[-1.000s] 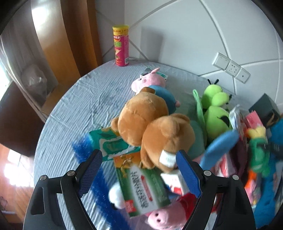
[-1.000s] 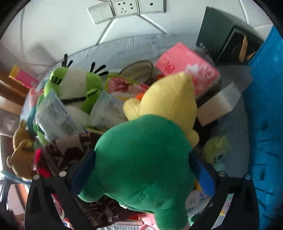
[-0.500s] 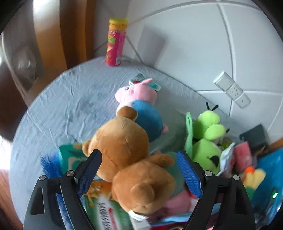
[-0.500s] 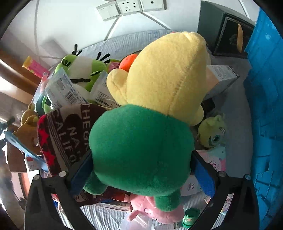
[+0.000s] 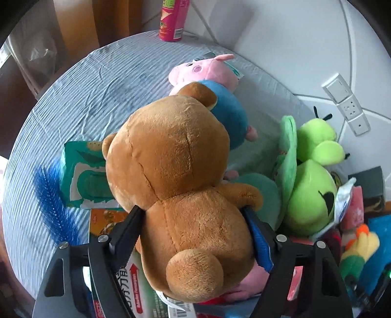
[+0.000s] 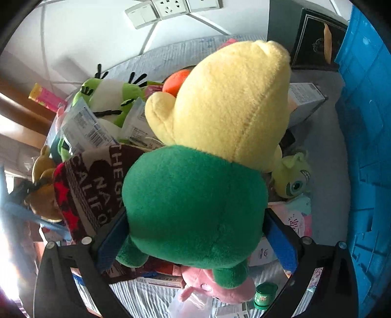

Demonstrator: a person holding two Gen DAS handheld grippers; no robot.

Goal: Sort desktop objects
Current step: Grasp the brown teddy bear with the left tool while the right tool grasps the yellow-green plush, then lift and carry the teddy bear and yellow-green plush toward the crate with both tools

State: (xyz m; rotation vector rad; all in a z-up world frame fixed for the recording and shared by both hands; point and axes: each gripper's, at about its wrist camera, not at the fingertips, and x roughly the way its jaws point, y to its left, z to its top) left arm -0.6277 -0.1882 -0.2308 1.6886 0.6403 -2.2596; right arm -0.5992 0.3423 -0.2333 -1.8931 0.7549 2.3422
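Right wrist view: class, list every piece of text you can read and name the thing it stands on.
"THEGR", "NA", "CALIFO": partial white letters on the dark brown and red knitted cloth.
Barcoded white packet labels: too small to read.
White box print: too blurred.

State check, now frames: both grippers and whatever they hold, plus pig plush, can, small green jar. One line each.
Left gripper: shut on brown teddy bear, lifted.
Right gripper: shut on green and yellow plush, lifted.
Pig plush: lying on the table.
Pink can: upright.
Small green jar: upright, lid on.
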